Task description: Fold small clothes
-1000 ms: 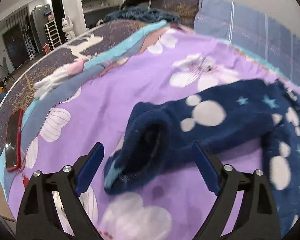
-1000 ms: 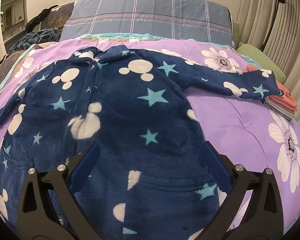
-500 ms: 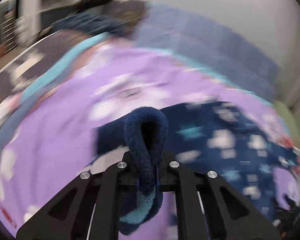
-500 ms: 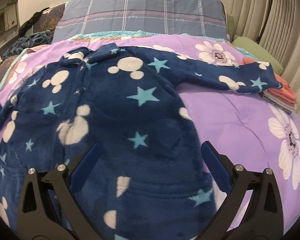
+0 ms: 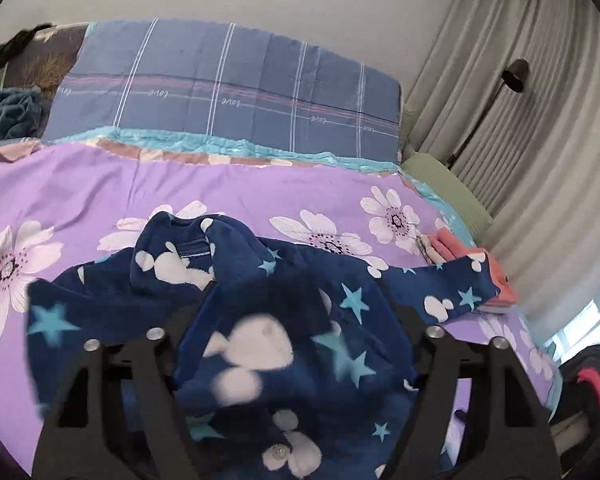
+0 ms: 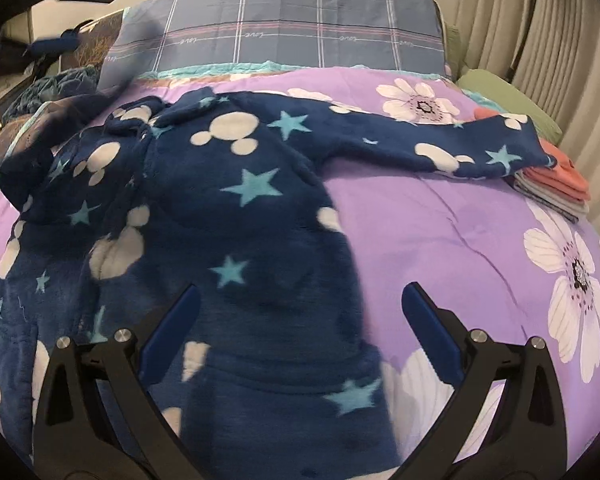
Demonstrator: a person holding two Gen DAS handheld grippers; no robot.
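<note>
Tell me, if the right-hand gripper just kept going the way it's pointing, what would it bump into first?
Most likely the navy fleece garment: the right gripper has its fingers open above the garment's lower body, angled down at it. Depth is hard to judge.

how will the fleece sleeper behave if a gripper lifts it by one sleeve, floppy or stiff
Probably floppy: the sleeper bunches and drapes in soft folds on the quilt. Its thick plush pile likely gives the pads good grip, not slip. The long body would probably trail and drag behind a lifted right sleeve, so expect sagging weight.
</note>
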